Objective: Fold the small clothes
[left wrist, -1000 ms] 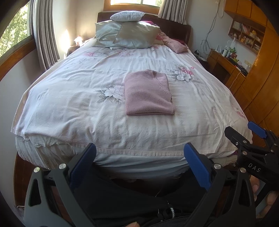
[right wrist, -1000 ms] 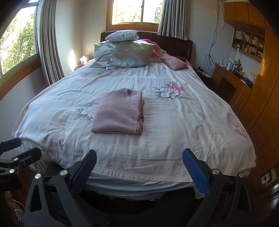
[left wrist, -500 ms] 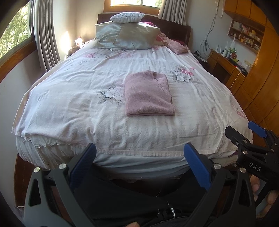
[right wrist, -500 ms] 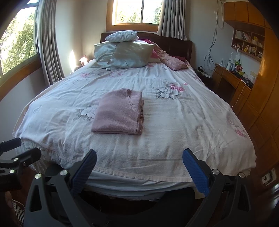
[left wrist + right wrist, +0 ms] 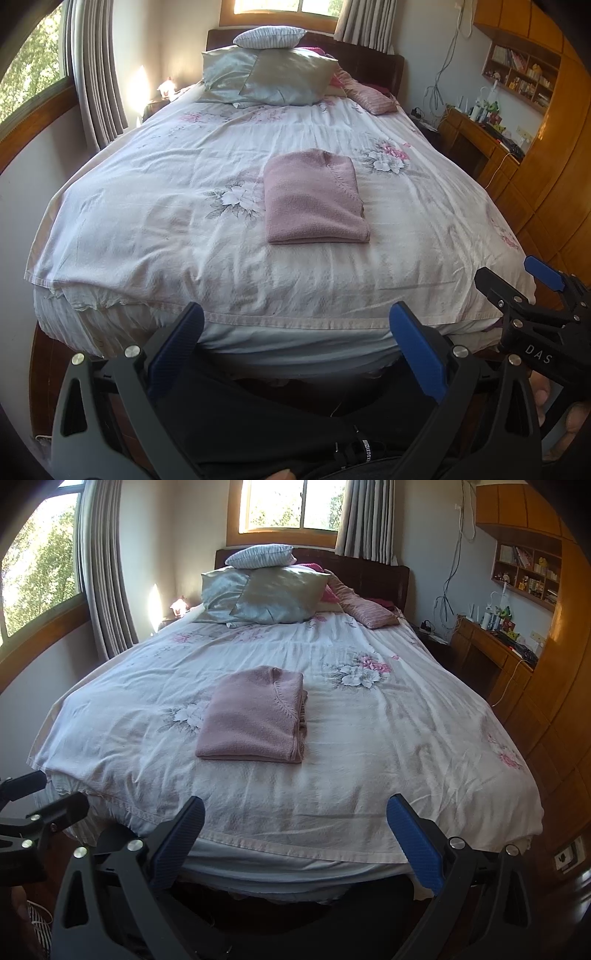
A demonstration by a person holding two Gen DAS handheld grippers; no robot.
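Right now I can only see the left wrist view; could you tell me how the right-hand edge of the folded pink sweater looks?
Observer: In the right wrist view the sweater shows several stacked layers along that edge, slightly uneven.
Operator: Thank you. Is the right gripper holding anything?
Observer: No, the right gripper is open in its own view, with nothing between its fingers.
Operator: Is there anything low down beside the bed on that side?
Observer: Yes, a wall socket sits low on the wall to the right.
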